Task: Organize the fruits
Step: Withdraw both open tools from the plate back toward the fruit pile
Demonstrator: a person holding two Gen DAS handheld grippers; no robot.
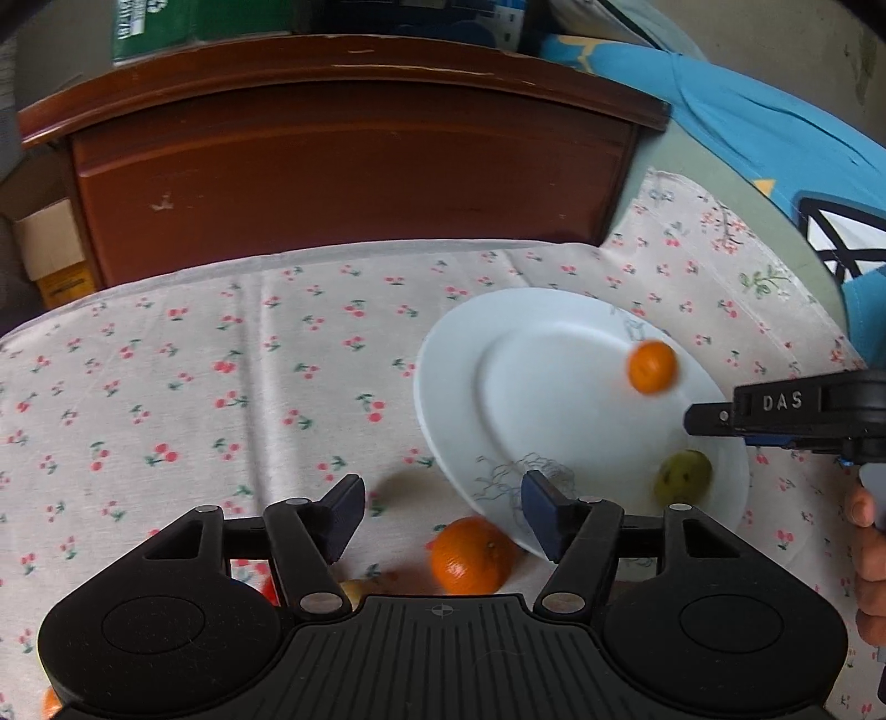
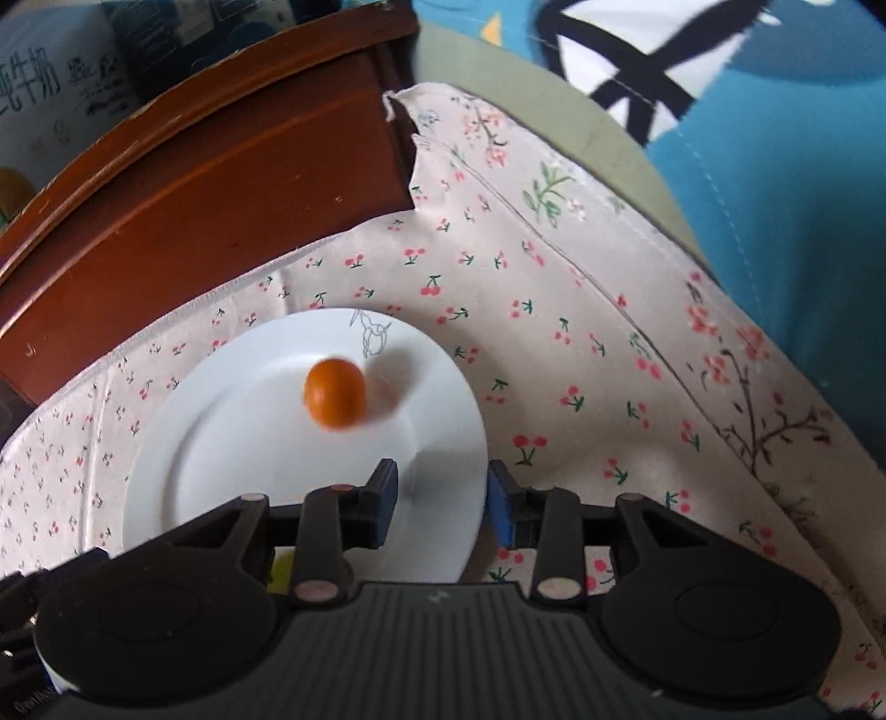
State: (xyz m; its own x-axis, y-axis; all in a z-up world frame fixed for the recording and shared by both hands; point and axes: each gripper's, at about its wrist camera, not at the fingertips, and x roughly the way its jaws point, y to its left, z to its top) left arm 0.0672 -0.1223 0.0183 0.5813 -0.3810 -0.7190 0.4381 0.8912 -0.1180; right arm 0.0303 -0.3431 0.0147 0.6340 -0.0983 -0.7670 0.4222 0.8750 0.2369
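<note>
Fruit on & beside plate, both grippers empty.
Cherry-print tablecloth (image 1: 221, 387) carries round white ceramic plate (image 1: 554, 399) near its far right corner; small blurred orange fruit (image 2: 335, 400) on plate's far side, greenish round fruit (image 1: 683, 477) at near rim, larger orange (image 1: 470, 555) on cloth just beside plate's near-left rim. Left gripper (image 1: 443, 512) wide open over that orange, holding nothing; right gripper (image 2: 443, 501) open, empty, straddling plate's right rim.

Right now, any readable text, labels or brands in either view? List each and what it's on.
"DAS": raised letters on the black right tool body, seen from the left wrist view.
Chinese characters on the pale carton behind the brown wooden headboard: blurred, unreadable.
Print on the green box: too blurred.
The white round plate carries only line drawings, no text.
</note>
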